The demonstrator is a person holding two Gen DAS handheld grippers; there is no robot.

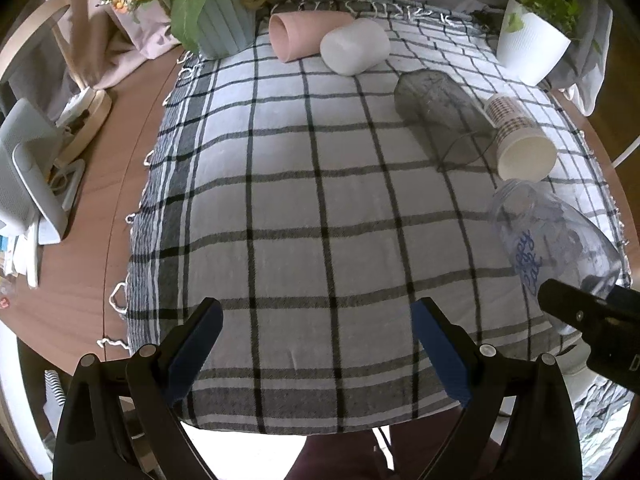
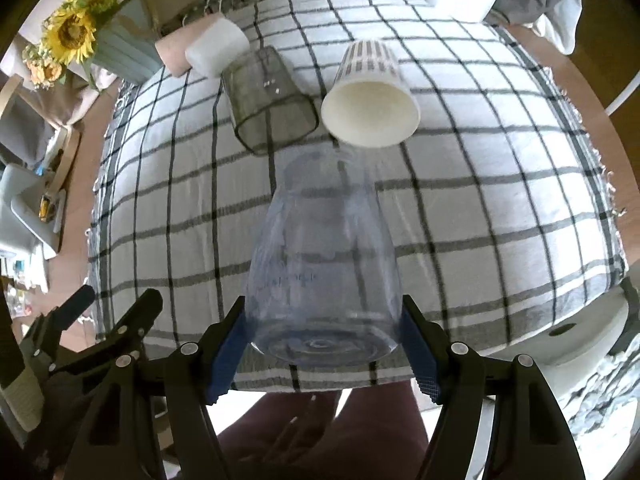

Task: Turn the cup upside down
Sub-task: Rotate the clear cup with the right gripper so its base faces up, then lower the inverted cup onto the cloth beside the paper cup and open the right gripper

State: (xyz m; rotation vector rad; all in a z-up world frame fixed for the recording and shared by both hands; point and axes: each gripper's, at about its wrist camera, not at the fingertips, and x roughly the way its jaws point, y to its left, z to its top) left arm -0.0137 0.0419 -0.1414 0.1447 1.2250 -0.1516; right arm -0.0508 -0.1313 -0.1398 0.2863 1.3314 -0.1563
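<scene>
Two blue pads of your right gripper (image 2: 322,344) clamp the base of the clear plastic cup with blue lettering (image 2: 320,272), one on each side; the cup is tipped forward, mouth pointing away over the checked black-and-white cloth (image 2: 480,220). Your left gripper (image 1: 316,344) hangs wide apart above the cloth's near edge, holding nothing. Beyond the cup lie a smoky grey glass tumbler (image 2: 266,100) and a white paper cup with brown pattern (image 2: 370,96), both on their sides.
</scene>
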